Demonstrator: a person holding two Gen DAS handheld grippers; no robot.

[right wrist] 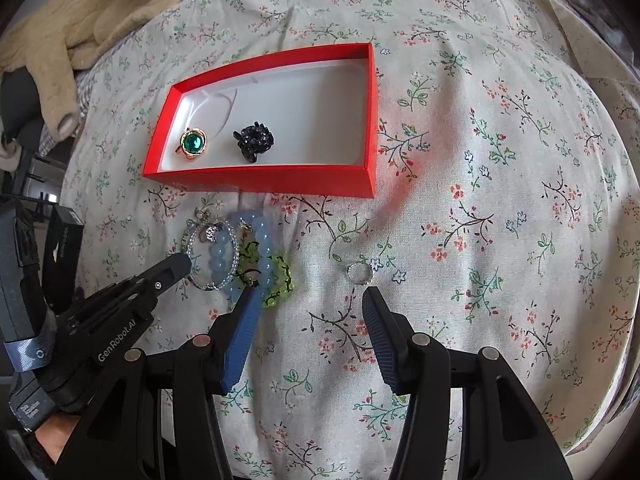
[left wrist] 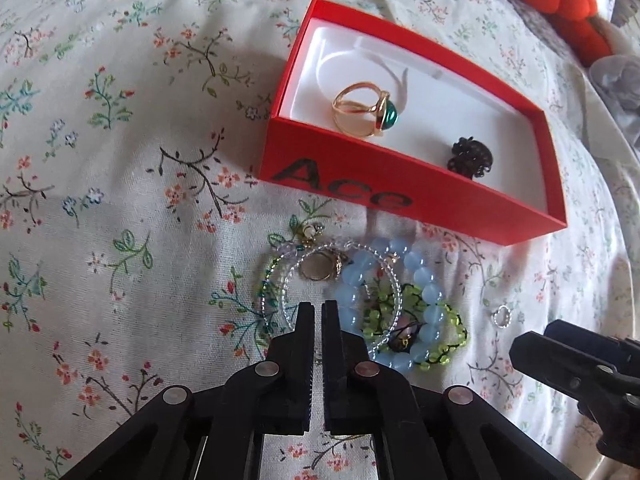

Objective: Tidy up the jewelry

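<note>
A red box (left wrist: 360,188) (right wrist: 260,178) with a white lining lies on the floral sheet. It holds a gold ring with a green stone (left wrist: 366,114) (right wrist: 193,143) and a dark beaded ring (left wrist: 471,158) (right wrist: 255,141). In front of it lies a pile of bracelets: blue beads (left wrist: 424,280) (right wrist: 262,244), green beads (left wrist: 452,340) (right wrist: 280,276) and clear beads (right wrist: 208,252). A small silver ring (left wrist: 502,316) (right wrist: 359,273) lies apart to the right. My left gripper (left wrist: 317,310) (right wrist: 180,264) is shut and empty at the pile's near edge. My right gripper (right wrist: 310,294) is open, just short of the silver ring.
A beige knitted garment (right wrist: 80,20) lies at the far left of the bed. An orange plush thing (left wrist: 560,0) sits behind the box at the far right. The floral sheet (right wrist: 500,200) spreads wide to the right of the box.
</note>
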